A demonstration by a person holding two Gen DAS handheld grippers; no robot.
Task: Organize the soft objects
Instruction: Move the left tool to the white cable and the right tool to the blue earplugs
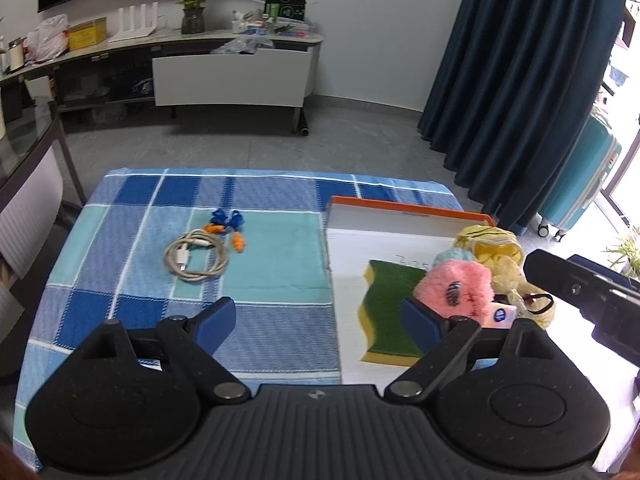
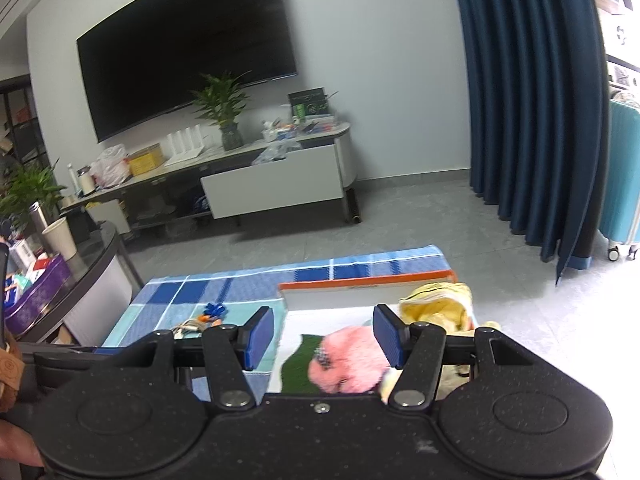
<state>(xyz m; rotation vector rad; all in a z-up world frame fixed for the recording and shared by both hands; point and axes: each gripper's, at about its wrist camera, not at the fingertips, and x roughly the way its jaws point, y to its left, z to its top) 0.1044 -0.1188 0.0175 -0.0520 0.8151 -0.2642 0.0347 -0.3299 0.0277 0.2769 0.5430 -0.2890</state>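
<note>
A white box with an orange rim (image 1: 400,224) sits on the right of the blue checked cloth (image 1: 272,264). In it lie a green and yellow sponge (image 1: 388,312), a pink fluffy item (image 1: 456,284), a teal fluffy item (image 1: 456,256) and a yellow cloth bundle (image 1: 500,252). My left gripper (image 1: 320,320) is open and empty above the box's left edge. My right gripper (image 2: 324,336) is open and empty, above the box (image 2: 360,284), with the pink item (image 2: 348,364) and sponge (image 2: 300,364) below it.
A coiled white cable (image 1: 196,260) and blue and orange corded earplugs (image 1: 228,228) lie on the cloth left of the box. A TV cabinet (image 1: 232,76) stands across the floor, a dark curtain (image 1: 512,80) at right, a glass table (image 2: 80,276) at left.
</note>
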